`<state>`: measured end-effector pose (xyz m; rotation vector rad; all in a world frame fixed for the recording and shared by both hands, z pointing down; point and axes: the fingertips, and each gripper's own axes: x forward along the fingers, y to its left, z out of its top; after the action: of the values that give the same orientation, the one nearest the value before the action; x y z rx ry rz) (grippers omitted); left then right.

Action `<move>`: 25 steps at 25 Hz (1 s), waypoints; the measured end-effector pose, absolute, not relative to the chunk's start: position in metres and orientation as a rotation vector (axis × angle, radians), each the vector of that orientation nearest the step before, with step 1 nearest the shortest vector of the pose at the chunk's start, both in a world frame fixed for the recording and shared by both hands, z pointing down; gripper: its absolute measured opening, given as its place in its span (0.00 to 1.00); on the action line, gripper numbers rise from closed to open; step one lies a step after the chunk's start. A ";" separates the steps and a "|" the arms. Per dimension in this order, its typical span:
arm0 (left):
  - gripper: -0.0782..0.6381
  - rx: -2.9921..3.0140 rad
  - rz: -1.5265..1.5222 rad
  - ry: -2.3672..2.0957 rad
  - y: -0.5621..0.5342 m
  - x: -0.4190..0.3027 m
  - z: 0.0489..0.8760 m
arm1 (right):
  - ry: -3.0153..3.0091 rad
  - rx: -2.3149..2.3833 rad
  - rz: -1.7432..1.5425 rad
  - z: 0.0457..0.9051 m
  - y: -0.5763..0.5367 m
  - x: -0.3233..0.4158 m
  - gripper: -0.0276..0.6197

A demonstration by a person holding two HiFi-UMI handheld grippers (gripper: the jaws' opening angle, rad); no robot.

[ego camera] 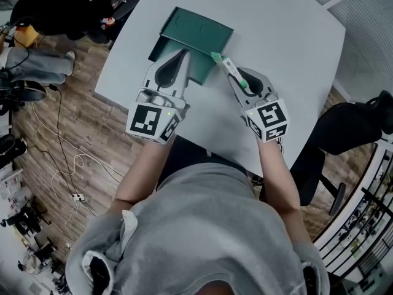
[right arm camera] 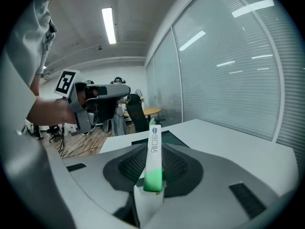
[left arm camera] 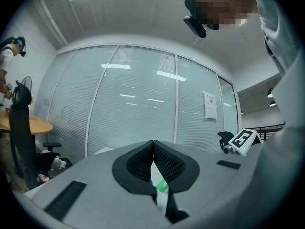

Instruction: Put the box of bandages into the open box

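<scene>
Right gripper (right arm camera: 153, 147) clamped on box of bandages (right arm camera: 153, 162), thin edge only, above table (ego camera: 276, 35), just beside open box (ego camera: 196, 29). Left gripper (left arm camera: 153, 144) closed, nothing visibly held, over open box.

Risks:
- narrow grip: carton may pivot or slip
- left gripper may obstruct opening: possible collision

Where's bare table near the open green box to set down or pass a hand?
Free: white table right of and beyond the dark green open box, to the curved edge; narrower strip at its left. Crowded: the box's near end, left gripper over it, right gripper holding the slim white-and-green bandage box at its right corner.
</scene>
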<state>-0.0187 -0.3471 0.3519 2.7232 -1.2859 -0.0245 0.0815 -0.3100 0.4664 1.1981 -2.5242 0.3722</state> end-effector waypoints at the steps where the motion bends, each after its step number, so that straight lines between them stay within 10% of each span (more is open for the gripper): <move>1: 0.13 2.716 -0.021 -1.310 -0.348 -0.028 0.352 | -2.533 1.177 0.373 0.468 -0.315 0.072 0.22; 25: 0.13 2.476 0.052 -1.648 -0.330 -0.182 0.384 | -2.270 0.843 0.080 0.600 -0.385 -0.059 0.22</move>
<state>-0.1822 -0.3300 0.3843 2.4763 -1.6475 0.0517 -0.0585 -0.3848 0.5997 0.8434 -2.2703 0.0803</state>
